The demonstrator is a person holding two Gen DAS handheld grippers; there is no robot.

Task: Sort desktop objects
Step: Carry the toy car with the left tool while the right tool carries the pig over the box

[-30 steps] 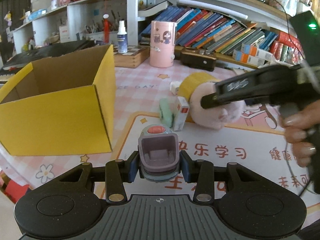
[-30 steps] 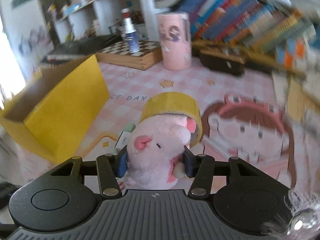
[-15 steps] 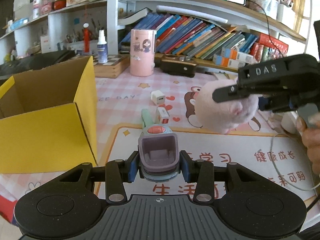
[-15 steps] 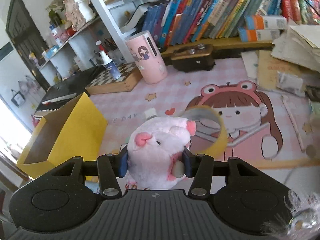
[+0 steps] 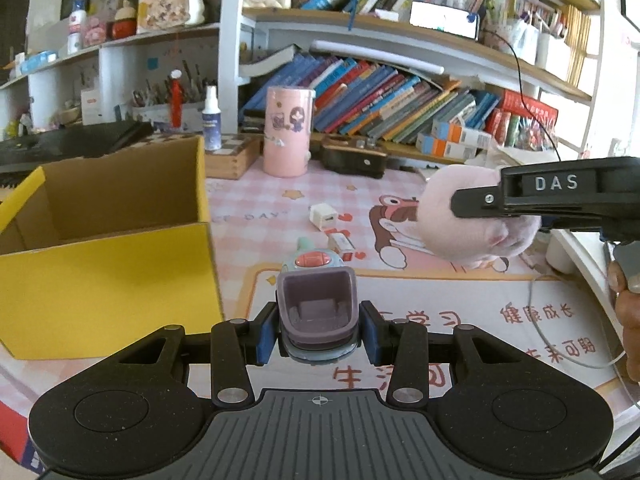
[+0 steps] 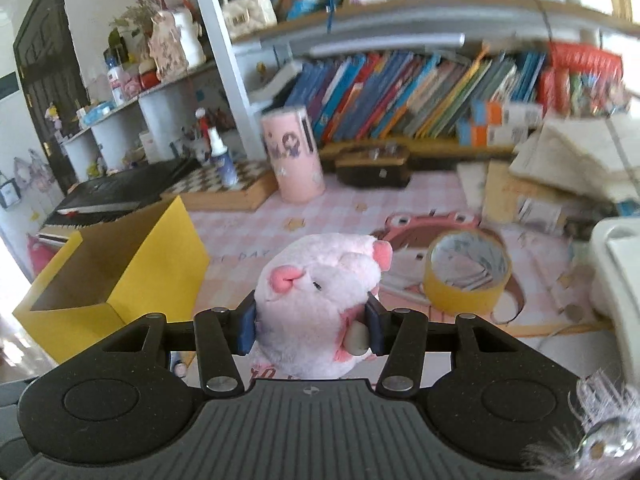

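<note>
My left gripper [image 5: 318,330] is shut on a small purple-grey toy with a red button [image 5: 316,300], held above the mat. An open yellow cardboard box [image 5: 108,280] stands at the left, also seen as the yellow box [image 6: 120,272] in the right wrist view. My right gripper [image 6: 310,330] is shut on a pink plush pig [image 6: 320,300], lifted off the table. From the left wrist view the pink plush pig [image 5: 476,232] hangs at the right in the right gripper's black fingers [image 5: 520,196]. A yellow tape roll [image 6: 468,272] lies on the mat to the right of the plush.
A white charger cube [image 5: 323,216], a small white-and-red box [image 5: 341,242] and a green item [image 5: 305,245] lie on the pink mat [image 5: 440,320]. A pink cylinder [image 5: 286,132], spray bottle [image 5: 211,118], chessboard box [image 5: 230,156] and dark case [image 5: 352,158] line the back, below bookshelves.
Both grippers have risen with their loads. The plush has come up and away to the right, leaving the tape roll behind on the mat. Both views have tilted up towards the shelves.
</note>
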